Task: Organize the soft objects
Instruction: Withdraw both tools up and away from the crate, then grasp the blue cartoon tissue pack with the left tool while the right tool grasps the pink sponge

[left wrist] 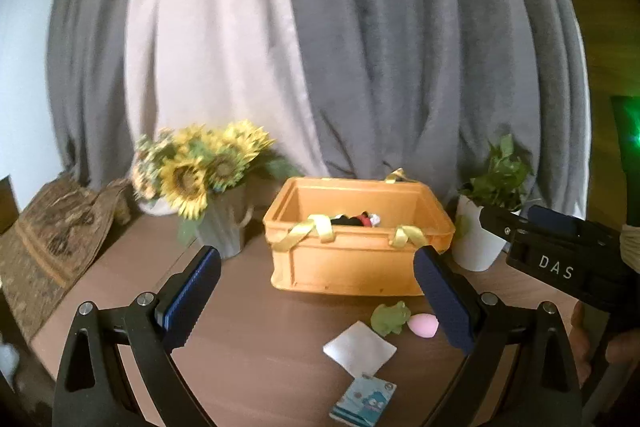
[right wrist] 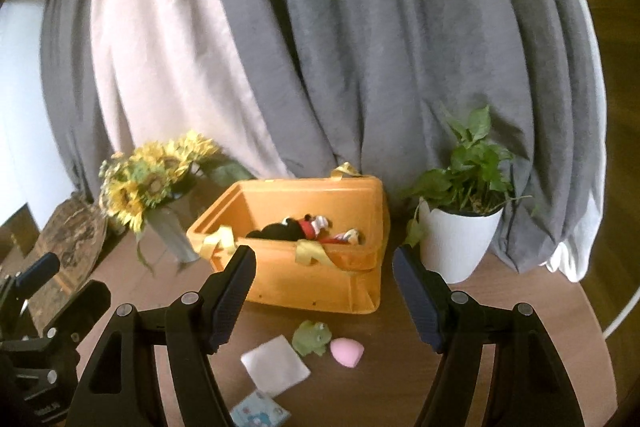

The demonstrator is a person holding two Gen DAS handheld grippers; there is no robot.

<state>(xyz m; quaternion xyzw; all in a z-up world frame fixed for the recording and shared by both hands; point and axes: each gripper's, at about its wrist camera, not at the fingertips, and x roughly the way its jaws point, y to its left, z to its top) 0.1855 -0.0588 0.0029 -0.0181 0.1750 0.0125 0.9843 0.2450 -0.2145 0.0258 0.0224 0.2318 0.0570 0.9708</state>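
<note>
Both grippers hang over the table with their jaws spread wide and nothing in them. The orange box (right wrist: 304,259) sits ahead with a plush toy (right wrist: 308,229) already inside. In front of it lie the green frog (right wrist: 312,337), the pink sponge (right wrist: 347,351) touching it, and a white cloth (right wrist: 275,365). The frog lies just below and ahead of the right gripper (right wrist: 324,291), between its fingers; the left gripper (left wrist: 316,295) looks further off.

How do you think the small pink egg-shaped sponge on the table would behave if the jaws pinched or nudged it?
The pink egg-shaped sponge looks foam-like, so it would probably squash and feel light. Its rounded, tapered form suggests it may roll in a curve toward the green frog toy if pushed.
</note>
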